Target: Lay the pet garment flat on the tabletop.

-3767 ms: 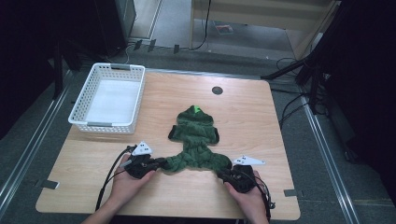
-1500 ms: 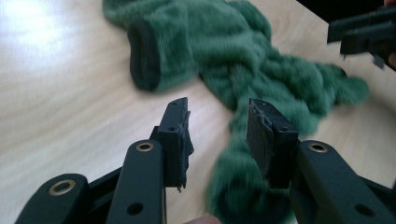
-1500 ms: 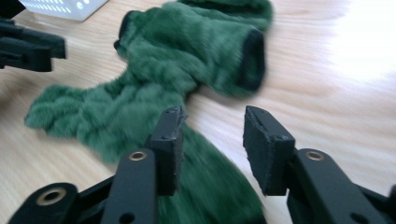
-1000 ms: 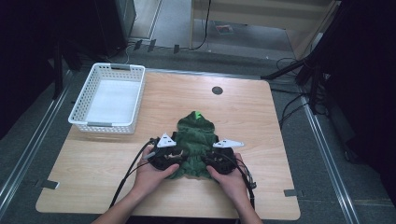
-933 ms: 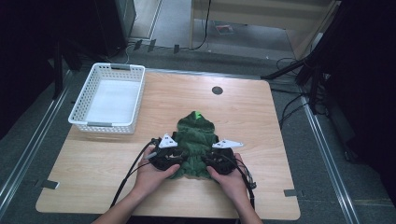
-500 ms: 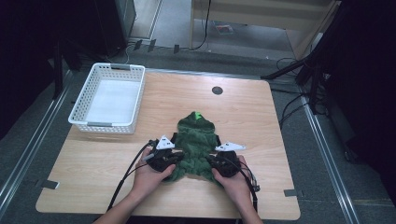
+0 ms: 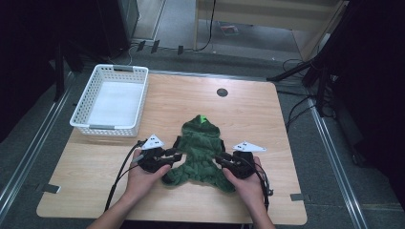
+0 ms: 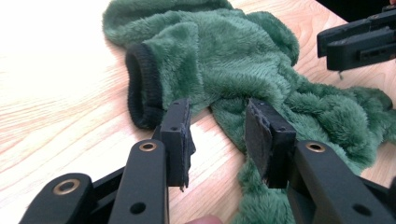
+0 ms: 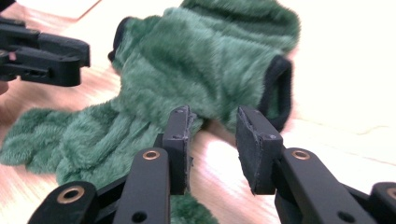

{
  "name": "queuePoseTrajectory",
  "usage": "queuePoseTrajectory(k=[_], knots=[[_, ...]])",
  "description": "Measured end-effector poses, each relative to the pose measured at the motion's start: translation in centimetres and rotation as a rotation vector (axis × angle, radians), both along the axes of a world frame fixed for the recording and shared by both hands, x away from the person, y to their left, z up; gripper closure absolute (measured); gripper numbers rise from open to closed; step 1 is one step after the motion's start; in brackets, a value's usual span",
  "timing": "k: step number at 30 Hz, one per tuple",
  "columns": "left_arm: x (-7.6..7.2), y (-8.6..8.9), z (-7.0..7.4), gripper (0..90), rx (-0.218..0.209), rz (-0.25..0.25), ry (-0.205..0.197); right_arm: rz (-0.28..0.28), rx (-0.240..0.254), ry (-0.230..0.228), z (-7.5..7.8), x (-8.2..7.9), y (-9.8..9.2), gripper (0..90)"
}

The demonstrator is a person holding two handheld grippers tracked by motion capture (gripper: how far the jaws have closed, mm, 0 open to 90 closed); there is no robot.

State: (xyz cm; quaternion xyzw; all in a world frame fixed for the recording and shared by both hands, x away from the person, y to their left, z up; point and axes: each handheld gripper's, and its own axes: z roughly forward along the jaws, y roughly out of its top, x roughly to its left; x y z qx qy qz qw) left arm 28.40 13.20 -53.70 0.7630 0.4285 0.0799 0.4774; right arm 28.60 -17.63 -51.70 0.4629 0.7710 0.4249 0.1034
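A green fuzzy pet hoodie (image 7: 199, 145) lies flat on the wooden table (image 7: 267, 119), hood away from me. My left gripper (image 7: 172, 155) rests at its left edge and my right gripper (image 7: 220, 160) at its right edge, both pointing inward. In the left gripper view the jaws (image 8: 217, 135) stand apart over bare wood, just short of a black-cuffed sleeve (image 8: 140, 88). The right gripper (image 9: 212, 140) likewise gapes before the other cuff (image 9: 279, 91). Both pairs of jaws have just been opening, with nothing pinched between them.
A white plastic basket (image 7: 86, 102) stands at the table's far left. A round dark cable port (image 7: 221, 92) sits near the far edge. Cables trail from both grippers toward the front edge. Dark stands and wiring surround the table on the floor.
Both hands have drawn outward from the middle of the hoodie to its sides. The jaws have parted and released the fabric, which stays lying on the table.
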Motion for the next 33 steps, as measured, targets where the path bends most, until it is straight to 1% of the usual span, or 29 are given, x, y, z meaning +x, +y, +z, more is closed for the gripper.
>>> queuePoseTrajectory(k=[2,4,5,6,7,10,11,14,15,16,17,18,19,20,22,23,24,25,26,27,28,29,30,32,33], knots=[[-0.1,0.2,0.1,61.1,-0.005,0.003,-0.004,-0.005,0.003,-0.003,0.1,0.0,-0.1,65.7],[-0.2,0.6,0.2,60.6,-0.014,0.008,-0.009,-0.015,0.011,-0.016,0.4,0.0,-0.6,63.1],[-0.2,0.8,0.3,60.6,-0.012,0.012,-0.015,-0.015,0.011,-0.016,0.4,0.0,-0.6,63.1],[-0.3,1.2,0.4,59.8,-0.016,0.015,-0.023,-0.019,0.018,-0.026,0.5,-0.1,-1.0,60.5],[-0.4,1.4,0.5,59.8,-0.023,0.017,-0.025,-0.019,0.018,-0.026,0.5,-0.1,-1.0,60.5],[-0.8,2.8,0.8,57.9,-0.037,0.03,-0.047,-0.021,0.02,-0.051,0.7,-0.2,-1.7,54.5],[-0.9,3.2,1.0,56.7,-0.042,0.036,-0.05,-0.019,0.027,-0.056,0.8,-0.2,-2.2,48.8],[-1.4,4.7,1.3,55.0,-0.069,0.048,-0.058,-0.032,0.026,-0.059,1.0,-0.3,-3.0,39.5],[-1.6,5.2,1.3,55.0,-0.075,0.049,-0.064,-0.032,0.026,-0.059,1.0,-0.3,-3.0,39.5],[-1.7,5.7,1.5,54.0,-0.079,0.049,-0.072,-0.039,0.024,-0.064,1.0,-0.3,-3.2,35.4],[-1.9,6.1,1.6,51.6,-0.085,0.054,-0.078,-0.048,0.021,-0.07,1.1,-0.4,-3.4,29.8],[-2.1,6.6,1.7,49.5,-0.081,0.06,-0.083,-0.058,0.021,-0.071,1.2,-0.5,-3.6,25.9],[-2.3,7.0,1.8,46.3,-0.083,0.073,-0.092,-0.068,0.021,-0.073,1.2,-0.5,-3.8,19.7],[-2.5,7.4,1.9,43.8,-0.082,0.081,-0.1,-0.079,0.018,-0.076,1.3,-0.5,-4.0,15.3],[-3.0,8.3,2.1,37.4,-0.086,0.113,-0.117,-0.099,0.014,-0.079,1.5,-0.6,-4.4,7.9],[-3.1,8.8,2.2,28.4,-0.093,0.127,-0.125,-0.11,0.01,-0.078,1.6,-0.7,-4.7,0.0],[-3.3,9.2,2.3,28.4,-0.094,0.142,-0.129,-0.11,0.01,-0.078,1.6,-0.7,-4.7,0.0],[-3.4,9.7,2.3,20.7,-0.095,0.156,-0.131,-0.108,-0.01,-0.096,1.6,-1.0,-5.0,0.0],[-3.5,10.1,2.3,20.7,-0.093,0.165,-0.129,-0.108,-0.01,-0.096,1.6,-1.0,-5.0,0.0],[-3.7,10.6,2.3,16.6,-0.083,0.173,-0.129,-0.105,-0.019,-0.113,1.6,-1.2,-5.1,0.0],[-4.0,11.3,2.1,11.1,-0.076,0.18,-0.13,-0.112,-0.022,-0.111,1.5,-1.4,-5.5,0.0],[-4.0,11.3,2.1,8.4,-0.076,0.18,-0.13,-0.112,-0.022,-0.111,1.5,-1.4,-5.5,0.0],[-4.2,11.9,1.9,8.4,-0.072,0.186,-0.126,-0.121,-0.024,-0.105,1.4,-1.4,-5.7,0.0],[-4.5,12.6,1.6,2.7,-0.074,0.187,-0.116,-0.142,-0.03,-0.101,1.1,-1.5,-6.1,0.0],[-4.8,13.3,1.4,0.5,-0.073,0.194,-0.113,-0.155,-0.033,-0.094,0.9,-1.7,-6.6,0.0]])
